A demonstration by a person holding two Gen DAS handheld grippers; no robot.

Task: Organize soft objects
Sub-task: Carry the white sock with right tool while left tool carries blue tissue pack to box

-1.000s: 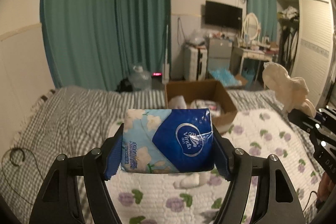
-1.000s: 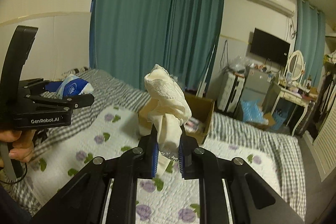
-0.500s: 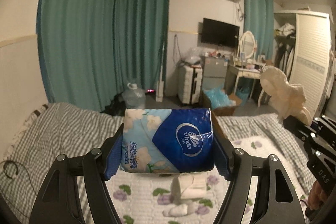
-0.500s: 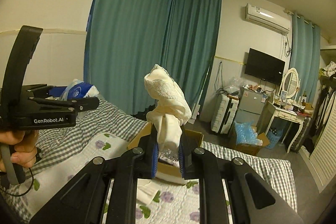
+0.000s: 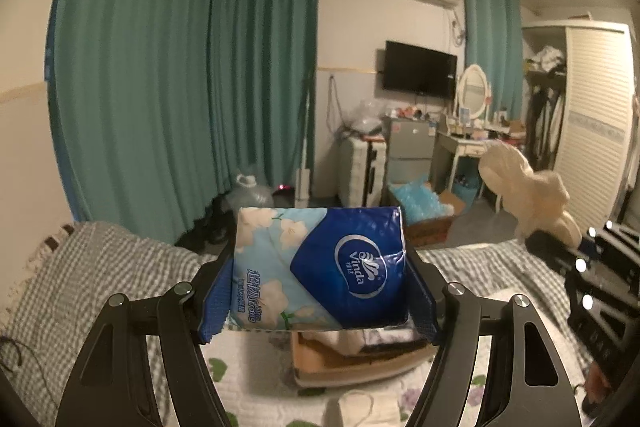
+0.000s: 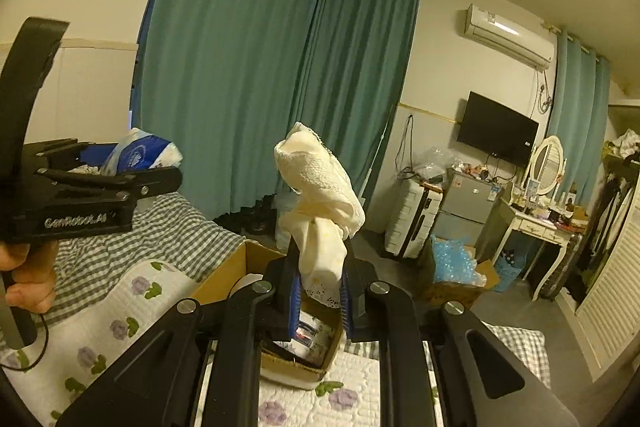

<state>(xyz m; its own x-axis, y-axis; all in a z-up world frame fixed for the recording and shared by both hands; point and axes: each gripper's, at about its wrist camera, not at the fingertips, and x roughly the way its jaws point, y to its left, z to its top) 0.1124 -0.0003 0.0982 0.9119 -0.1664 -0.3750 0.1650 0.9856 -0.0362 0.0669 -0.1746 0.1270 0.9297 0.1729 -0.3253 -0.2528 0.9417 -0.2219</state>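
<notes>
My left gripper (image 5: pixel 318 291) is shut on a blue floral Vinda tissue pack (image 5: pixel 320 267) and holds it in the air above a cardboard box (image 5: pixel 340 367) on the bed. My right gripper (image 6: pixel 320 287) is shut on a cream lace cloth (image 6: pixel 320 195), whose top sticks up above the fingers. The cardboard box (image 6: pixel 240 263) sits just beyond and below the right gripper, with soft items inside. The left gripper with the tissue pack (image 6: pixel 140 151) shows at the left of the right wrist view. The cream cloth (image 5: pixel 524 187) shows at the right of the left wrist view.
The bed has a white floral quilt (image 6: pixel 120 327) over a grey checked sheet (image 5: pixel 80 275). A folded white cloth (image 5: pixel 368 409) lies on the quilt near the box. Beyond the bed are teal curtains, a second box with blue bags (image 6: pixel 456 267), a suitcase and a dressing table.
Both grippers have moved forward toward the cardboard box with their loads; the box now lies close under both grippers. Both grips are unchanged.
</notes>
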